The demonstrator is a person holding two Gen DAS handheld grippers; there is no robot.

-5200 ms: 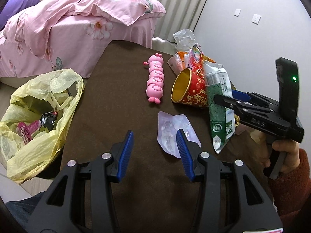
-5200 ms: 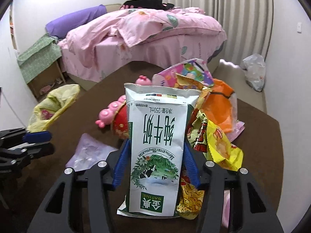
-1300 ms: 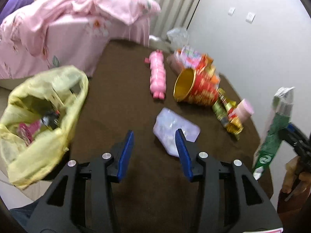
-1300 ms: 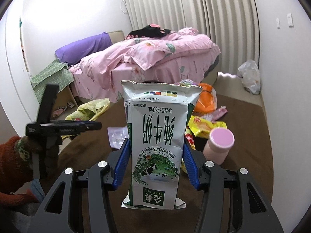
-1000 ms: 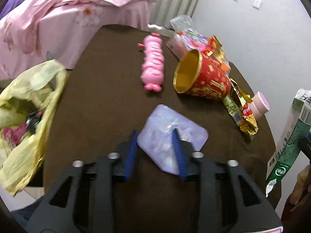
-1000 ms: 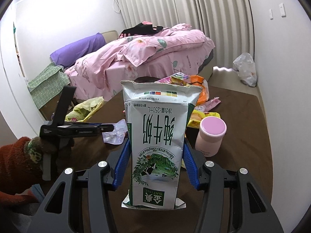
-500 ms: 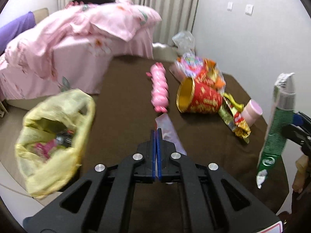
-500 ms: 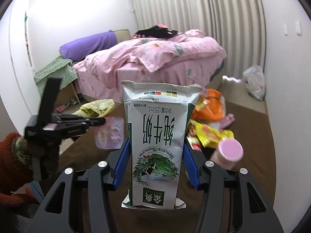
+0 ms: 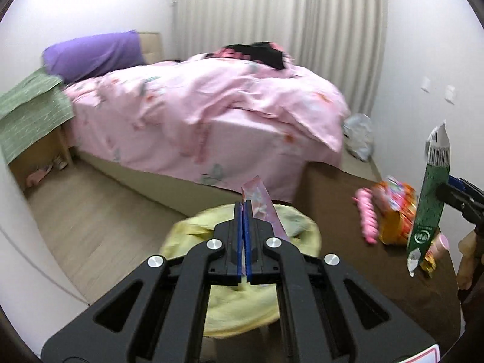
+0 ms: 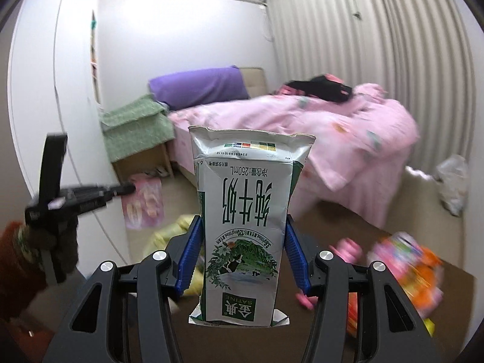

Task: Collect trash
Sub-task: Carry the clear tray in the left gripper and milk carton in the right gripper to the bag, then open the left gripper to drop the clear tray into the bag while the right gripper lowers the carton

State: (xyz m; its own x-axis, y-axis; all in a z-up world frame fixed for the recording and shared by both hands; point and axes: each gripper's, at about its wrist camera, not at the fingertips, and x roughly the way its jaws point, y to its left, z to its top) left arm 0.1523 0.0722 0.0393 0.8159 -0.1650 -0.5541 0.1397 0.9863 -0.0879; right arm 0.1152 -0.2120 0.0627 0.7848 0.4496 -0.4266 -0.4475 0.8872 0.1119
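Observation:
My left gripper [image 9: 243,208] is shut on a thin clear plastic wrapper [image 9: 261,204] and holds it in the air above the yellow trash bag [image 9: 242,272] at the table's left edge. The wrapper [image 10: 142,204] also hangs from that gripper [image 10: 128,188] in the right wrist view. My right gripper [image 10: 242,251] is shut on a green and white milk carton [image 10: 245,220], held upright in the air; the carton shows in the left wrist view [image 9: 429,202] at the right. The yellow bag [image 10: 175,233] lies below and behind the carton.
The brown table [image 9: 348,272] bears a pink caterpillar toy [image 9: 366,217], a red and gold cup [image 9: 393,227], snack wrappers [image 9: 393,193] and a pink-lidded bottle [image 9: 438,245]. A pink bed [image 9: 196,121] stands behind. A white bag [image 9: 360,136] lies on the floor.
My left gripper closed on the clear wrapper on the table, lifted it and swung left over the yellow bag. My right gripper kept the carton and turned left toward the bag.

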